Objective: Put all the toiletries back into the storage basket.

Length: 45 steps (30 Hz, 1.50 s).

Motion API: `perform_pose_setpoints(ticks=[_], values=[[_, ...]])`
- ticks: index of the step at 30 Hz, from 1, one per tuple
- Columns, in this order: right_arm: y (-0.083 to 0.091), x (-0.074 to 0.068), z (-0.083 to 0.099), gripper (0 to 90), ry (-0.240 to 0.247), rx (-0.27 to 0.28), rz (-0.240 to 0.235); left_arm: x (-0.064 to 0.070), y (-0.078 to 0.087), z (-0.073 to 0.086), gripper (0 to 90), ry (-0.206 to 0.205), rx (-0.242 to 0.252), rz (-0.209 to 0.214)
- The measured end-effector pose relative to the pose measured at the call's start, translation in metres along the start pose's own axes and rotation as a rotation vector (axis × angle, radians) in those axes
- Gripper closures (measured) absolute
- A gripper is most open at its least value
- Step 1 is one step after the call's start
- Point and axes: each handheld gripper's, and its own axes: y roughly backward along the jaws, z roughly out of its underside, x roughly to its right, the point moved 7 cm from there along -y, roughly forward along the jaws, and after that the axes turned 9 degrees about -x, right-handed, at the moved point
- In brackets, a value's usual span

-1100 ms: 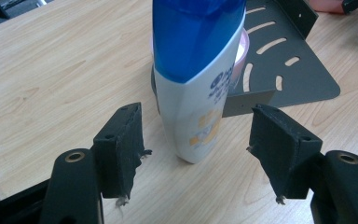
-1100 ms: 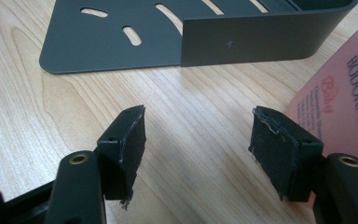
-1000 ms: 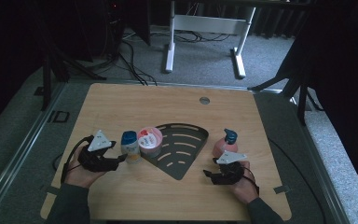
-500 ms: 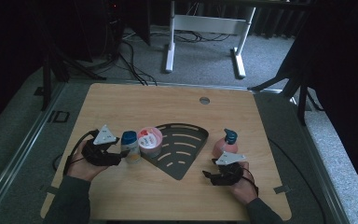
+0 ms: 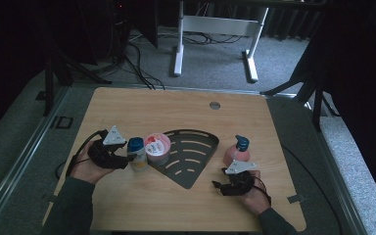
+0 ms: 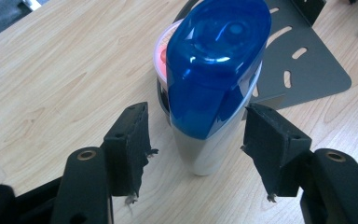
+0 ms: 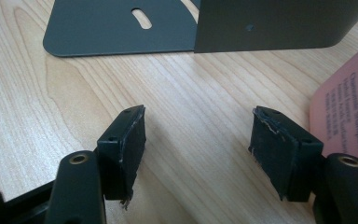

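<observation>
A: Blue-capped bottle (image 6: 214, 88) upright on the desk (image 5: 186, 205), sitting between the spread pads of the left tongs (image 5: 133, 159), a gap showing on each side. Not gripped yet.

B: And around it?

A: Pink tub (image 5: 157, 148) touching or nearly touching at the bottle's 3 o'clock in the high view; in the left gripper view, directly behind it at 12 o'clock. Dark slotted rack (image 5: 190, 159) past the tub, lying flat.

B: Risk from here?

A: Probably a topple. Tall, narrow, heavy-looking cap; pads at about mid-body. Uneven closing, one pad landing first, likely to shove the bottle against the tub or tip it over. Closing too high on the rounded cap could also let it squirt out.

B: Other hand?

A: Right tongs (image 5: 219, 185) open too, nothing between the pads, resting low over the desk at roughly 5 o'clock from the rack. Pink pump bottle (image 5: 238, 152) just beside them, its label edging in at 3 o'clock in the right gripper view. A careless swing there could knock it.
</observation>
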Motion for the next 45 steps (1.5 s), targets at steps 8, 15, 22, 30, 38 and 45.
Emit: perform_pose_setpoints(ticks=[8, 15, 22, 30, 38, 45], values=[[-0.001, -0.001, 0.000, 35.1, 0.003, 0.000, -0.002, -0.001, -0.001, -0.009, 39.0, -0.035, -0.035, 0.005], [-0.001, -0.001, 0.000, 35.1, 0.002, 0.002, -0.007, -0.001, -0.001, -0.014, 39.0, -0.068, -0.071, 0.016], [-0.001, -0.002, 0.000, 34.8, 0.002, 0.003, -0.013, 0.000, -0.004, -0.020, 39.1, -0.100, -0.118, 0.037], [-0.001, -0.002, 0.001, 34.8, 0.001, 0.003, -0.020, 0.001, -0.011, -0.023, 39.7, -0.135, -0.178, 0.053], [-0.001, -0.003, 0.001, 34.7, -0.001, 0.003, -0.027, 0.001, -0.012, -0.027, 43.6, -0.168, -0.213, 0.064], [-0.001, -0.003, 0.001, 34.7, -0.003, 0.003, -0.031, 0.001, -0.012, -0.030, 45.3, -0.190, -0.236, 0.079]])
